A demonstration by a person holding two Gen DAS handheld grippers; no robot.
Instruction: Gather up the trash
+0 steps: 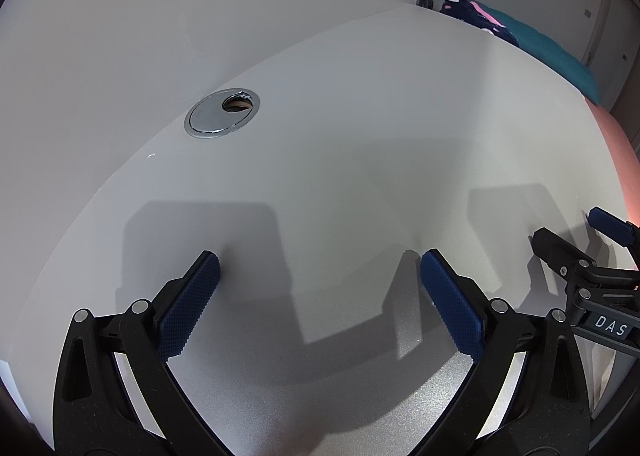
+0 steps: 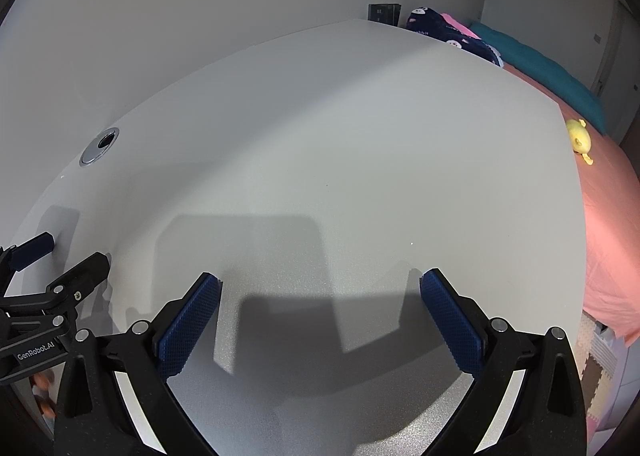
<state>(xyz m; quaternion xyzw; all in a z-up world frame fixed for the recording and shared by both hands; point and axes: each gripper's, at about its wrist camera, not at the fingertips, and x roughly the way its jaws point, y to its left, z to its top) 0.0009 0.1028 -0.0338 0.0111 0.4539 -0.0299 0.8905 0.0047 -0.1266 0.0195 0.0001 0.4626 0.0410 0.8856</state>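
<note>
Your left gripper (image 1: 320,262) and right gripper (image 2: 320,282) hover side by side over the white tabletop (image 1: 360,128) — jaws apart on both (nothing between them), the silver grommet (image 1: 221,112) ahead.

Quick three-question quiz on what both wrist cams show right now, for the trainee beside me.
1. True or false: the left gripper holds a piece of trash.
2. Which lies on the pink bedding: A) a yellow plush toy, B) a red cup?
3. What round metal fitting is set into the white desk?

Key:
1. False; both it and the right gripper are open with nothing between the fingers.
2. A.
3. A cable grommet.
</note>
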